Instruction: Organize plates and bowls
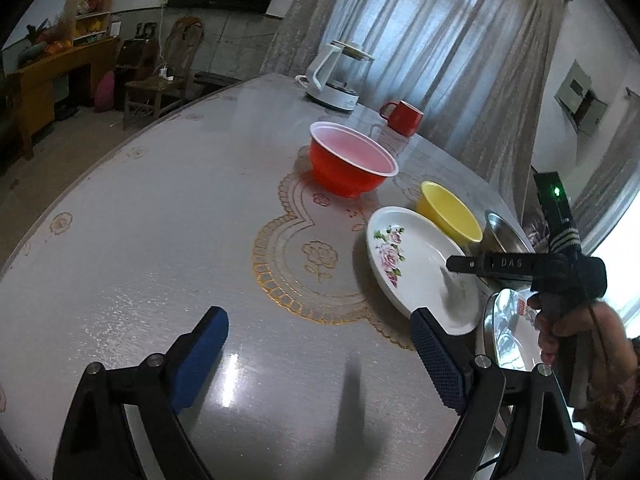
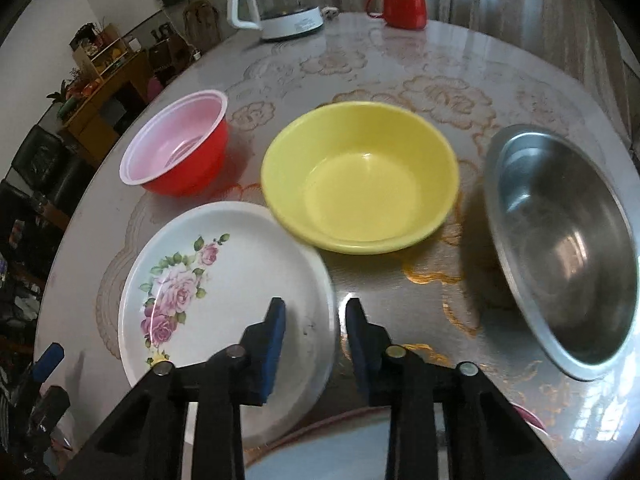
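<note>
Right gripper [image 2: 314, 322] fingers narrowly parted, straddling near rim of floral plate [image 2: 208, 280], contact not discernible. Left gripper [image 1: 320, 340] fingers wide, empty, over bench [image 1: 160, 240]. Yellow bowl [image 2: 360, 176] touching plate's far edge; red bowl [image 2: 180, 144] beyond plate; steel bowl [image 2: 560, 248] beside yellow bowl.

Left tool [image 1: 320, 322] gapes wide; right tool [image 2: 314, 320] narrower (both empty).

Soft daylight through curtains [image 1: 432, 32]; tabletop [image 1: 192, 240] glare; fisheye-warped, blurred edges.
</note>
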{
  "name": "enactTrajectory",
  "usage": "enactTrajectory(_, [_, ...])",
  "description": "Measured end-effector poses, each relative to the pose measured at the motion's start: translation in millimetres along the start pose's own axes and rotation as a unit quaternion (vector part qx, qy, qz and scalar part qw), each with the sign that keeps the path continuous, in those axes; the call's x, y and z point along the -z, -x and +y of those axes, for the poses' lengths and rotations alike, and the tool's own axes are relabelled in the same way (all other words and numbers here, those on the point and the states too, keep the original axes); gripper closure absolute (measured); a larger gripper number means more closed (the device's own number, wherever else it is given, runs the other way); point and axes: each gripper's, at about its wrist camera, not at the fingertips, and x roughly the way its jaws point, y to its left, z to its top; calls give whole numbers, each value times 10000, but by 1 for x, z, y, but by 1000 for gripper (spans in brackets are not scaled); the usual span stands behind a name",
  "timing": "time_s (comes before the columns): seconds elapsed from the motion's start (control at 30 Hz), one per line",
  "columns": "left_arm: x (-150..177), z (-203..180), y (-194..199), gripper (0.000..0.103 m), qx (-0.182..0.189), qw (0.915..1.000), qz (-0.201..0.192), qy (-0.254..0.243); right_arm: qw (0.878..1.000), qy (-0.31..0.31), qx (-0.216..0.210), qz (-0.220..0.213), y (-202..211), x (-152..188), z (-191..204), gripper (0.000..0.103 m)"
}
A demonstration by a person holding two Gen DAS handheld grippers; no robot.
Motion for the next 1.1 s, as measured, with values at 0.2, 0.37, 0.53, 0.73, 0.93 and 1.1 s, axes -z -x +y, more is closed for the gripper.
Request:
enactTrajectory(0.2, [1,3,3,10,11,10000,-51,7,9996,23,270,-126,-2,4,10,76])
enactTrajectory(0.37, [1,4,5,10,24,10000,-59,43,9993,131,-351,-21,-2,15,36,77])
enactTrajectory(0.53, [-1,8,5,10,-132,9999,-94,-12,9987,188,-478,-13,-4,29,68,75])
enactTrajectory(0.73, [-16,18,-8,11,-192,9997,-140,-5,9978,-236,-569,-244,-3,40,78,75])
enactTrajectory(0.93, [-23,14,-31,44,-350,9983,103,-446,9980,-278,-362,-446,-3,45,82,79])
enactTrajectory(1.1, [-22,12,-40,62,-487,9953,252,-794,9977,-154,-396,-534,-2,53,90,82])
